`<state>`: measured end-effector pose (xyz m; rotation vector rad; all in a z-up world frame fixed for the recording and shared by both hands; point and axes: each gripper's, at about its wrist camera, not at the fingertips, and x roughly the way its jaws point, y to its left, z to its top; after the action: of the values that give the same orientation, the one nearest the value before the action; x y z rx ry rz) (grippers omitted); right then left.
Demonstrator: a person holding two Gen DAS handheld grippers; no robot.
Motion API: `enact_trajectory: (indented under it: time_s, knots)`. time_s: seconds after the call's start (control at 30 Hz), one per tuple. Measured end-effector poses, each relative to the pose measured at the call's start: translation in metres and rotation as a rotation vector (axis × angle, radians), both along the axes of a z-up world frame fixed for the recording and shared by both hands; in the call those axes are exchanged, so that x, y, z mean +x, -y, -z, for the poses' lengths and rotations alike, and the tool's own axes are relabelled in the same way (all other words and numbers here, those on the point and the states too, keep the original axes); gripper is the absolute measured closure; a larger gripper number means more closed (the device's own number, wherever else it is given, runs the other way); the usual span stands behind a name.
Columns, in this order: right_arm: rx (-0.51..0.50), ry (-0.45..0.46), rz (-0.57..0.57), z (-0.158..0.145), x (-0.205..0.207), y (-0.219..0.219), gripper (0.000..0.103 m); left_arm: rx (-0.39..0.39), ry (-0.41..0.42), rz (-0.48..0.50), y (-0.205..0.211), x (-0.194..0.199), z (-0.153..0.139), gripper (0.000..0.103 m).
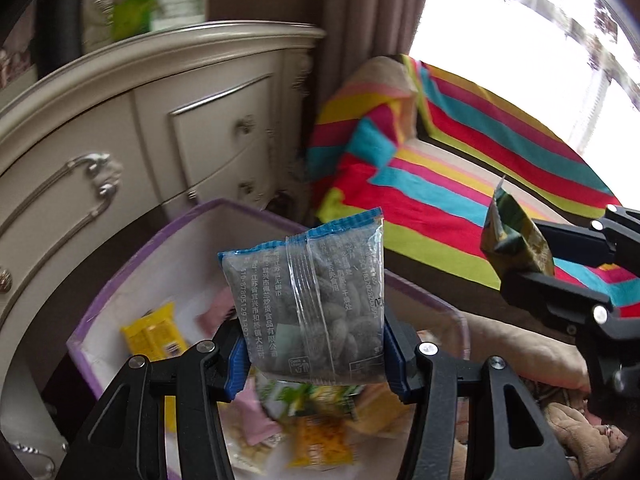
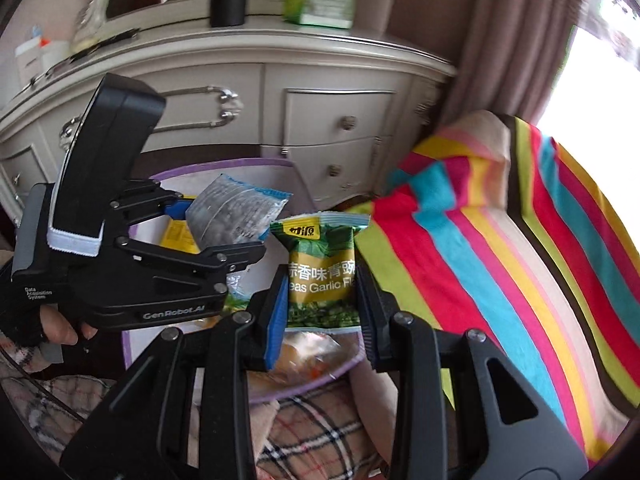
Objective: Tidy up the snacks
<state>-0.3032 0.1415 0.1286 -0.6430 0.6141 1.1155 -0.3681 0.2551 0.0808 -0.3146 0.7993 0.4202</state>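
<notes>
1. Left gripper (image 1: pixel 314 354) clamps the clear blue-edged packet (image 1: pixel 310 300), held above the purple-rimmed box (image 1: pixel 96 300).
2. Right gripper (image 2: pixel 322 316) pinches the green pea packet (image 2: pixel 322 268), near the box's edge.
3. Best play: centre each over the box, lower, then release one at a time.

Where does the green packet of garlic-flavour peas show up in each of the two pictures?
Left wrist view: the green packet of garlic peas is at the right edge, pinched in the right gripper.
Right wrist view: the same packet stands upright at the centre, clamped between the blue-padded fingers.
Shared landmark: the purple-rimmed white storage box below both packets, in front of the cream dresser.
</notes>
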Motion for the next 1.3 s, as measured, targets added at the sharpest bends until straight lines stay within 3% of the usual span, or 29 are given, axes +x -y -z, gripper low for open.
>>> enact_trajectory:
  time_s: [0.4, 0.83, 0.9, 0.93, 0.97, 1.1, 1.17, 1.2, 1.3]
  knots:
    - [-0.043, -0.002, -0.084, 0.015, -0.02, -0.038, 0.067, -0.003, 0.015, -0.093, -0.027, -0.027, 0.009, 0.048]
    - [-0.024, -0.033, -0.114, 0.017, -0.026, -0.041, 0.067, 0.05, 0.067, -0.133, -0.034, -0.04, -0.008, 0.047]
    - [-0.031, -0.024, -0.116, 0.017, -0.027, -0.039, 0.055, 0.057, 0.085, -0.143, -0.034, -0.043, -0.013, 0.033]
    - [-0.029, -0.013, -0.107, 0.016, -0.027, -0.037, 0.051, 0.078, 0.1, -0.155, -0.033, -0.046, -0.018, 0.017]
    - [-0.023, -0.002, -0.093, 0.015, -0.027, -0.034, 0.042, 0.1, 0.113, -0.161, -0.032, -0.048, -0.023, 0.011]
    - [0.007, 0.003, -0.068, 0.003, -0.026, -0.021, 0.03, 0.199, 0.213, -0.183, -0.024, -0.065, -0.056, 0.008]
    - [0.02, 0.014, -0.042, -0.003, -0.026, -0.014, 0.022, 0.215, 0.238, -0.211, -0.024, -0.072, -0.07, 0.0]
    - [0.03, 0.031, -0.023, -0.006, -0.027, -0.009, 0.016, 0.223, 0.257, -0.223, -0.024, -0.076, -0.078, 0.0]
    - [0.06, 0.056, -0.009, -0.016, -0.033, 0.002, 0.012, 0.228, 0.293, -0.264, -0.022, -0.088, -0.092, 0.0]
